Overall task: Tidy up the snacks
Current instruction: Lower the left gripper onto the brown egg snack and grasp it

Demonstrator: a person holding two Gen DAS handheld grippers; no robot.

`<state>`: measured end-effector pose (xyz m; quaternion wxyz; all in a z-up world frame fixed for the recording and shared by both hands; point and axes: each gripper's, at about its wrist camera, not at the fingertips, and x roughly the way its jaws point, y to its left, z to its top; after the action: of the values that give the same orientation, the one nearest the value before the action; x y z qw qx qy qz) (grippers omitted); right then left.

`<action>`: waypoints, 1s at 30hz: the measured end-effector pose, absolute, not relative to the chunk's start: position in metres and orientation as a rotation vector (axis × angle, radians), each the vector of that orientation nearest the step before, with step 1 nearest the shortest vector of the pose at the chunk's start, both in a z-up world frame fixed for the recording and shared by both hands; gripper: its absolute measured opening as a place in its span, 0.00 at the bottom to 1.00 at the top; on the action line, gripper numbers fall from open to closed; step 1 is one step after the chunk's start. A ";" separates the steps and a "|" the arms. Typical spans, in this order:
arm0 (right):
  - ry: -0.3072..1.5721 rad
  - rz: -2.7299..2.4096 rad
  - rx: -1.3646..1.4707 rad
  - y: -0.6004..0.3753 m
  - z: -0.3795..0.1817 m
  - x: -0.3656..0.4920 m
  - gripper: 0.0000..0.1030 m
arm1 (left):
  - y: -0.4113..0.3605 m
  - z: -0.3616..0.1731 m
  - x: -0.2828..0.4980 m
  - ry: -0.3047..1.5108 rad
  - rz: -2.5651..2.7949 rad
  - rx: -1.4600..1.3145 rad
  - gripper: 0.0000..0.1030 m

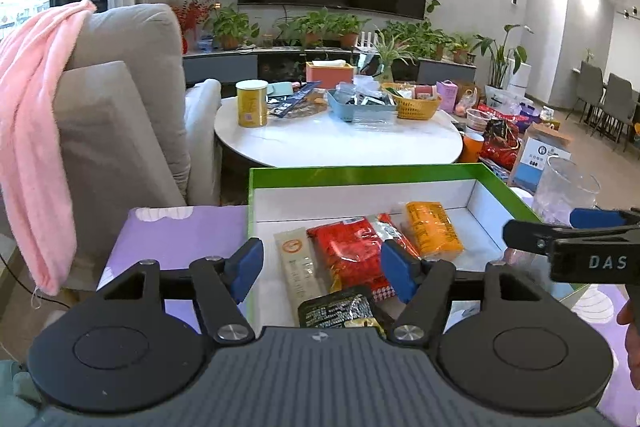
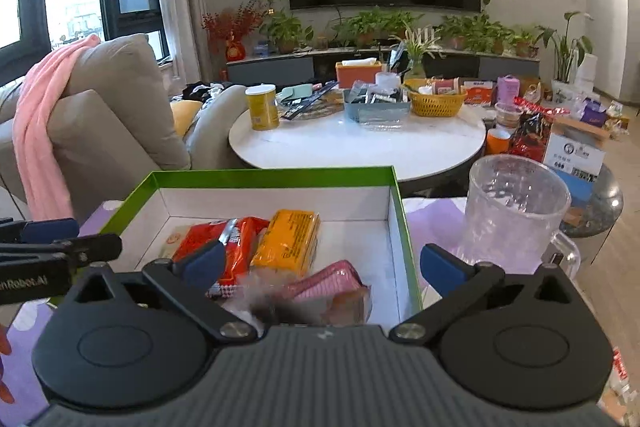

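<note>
The green box (image 1: 360, 175) sits on the purple cloth (image 1: 180, 235), and the snacks lie flat inside it. The orange pack (image 1: 434, 229) lies near the box's far wall with its long side running from that wall toward the near edge, and the red pack (image 1: 352, 251) lies just beside it the same way. The left claw (image 1: 322, 271) and the right claw (image 2: 322, 267) both hang over the box's near edge, spread wide and holding nothing.

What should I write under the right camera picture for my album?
Open right gripper above a green box of snack packets, clear plastic jug beside it.
</note>
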<state>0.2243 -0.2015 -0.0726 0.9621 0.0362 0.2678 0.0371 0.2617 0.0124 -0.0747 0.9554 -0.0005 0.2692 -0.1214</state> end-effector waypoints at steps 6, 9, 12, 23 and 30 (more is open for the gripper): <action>0.543 0.060 0.118 -0.210 -0.067 0.207 0.94 | 0.034 -0.070 0.235 0.550 -0.222 0.009 0.60; 0.553 0.065 0.132 -0.213 -0.067 0.198 0.94 | 0.042 -0.074 0.217 0.572 -0.215 0.017 0.60; 0.565 0.066 0.111 -0.213 -0.068 0.183 0.94 | 0.048 -0.084 0.204 0.612 -0.217 0.003 0.60; 0.635 0.043 0.076 -0.219 -0.079 0.141 0.94 | 0.046 -0.119 0.189 0.725 -0.234 -0.004 0.60; 0.706 0.063 0.066 -0.213 -0.098 0.136 0.94 | 0.042 -0.132 0.190 0.735 -0.221 -0.006 0.60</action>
<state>0.1365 -0.2129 -0.0981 0.9374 0.0322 0.3455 0.0308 0.1898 0.0419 -0.1324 0.9273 -0.0031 0.3583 -0.1080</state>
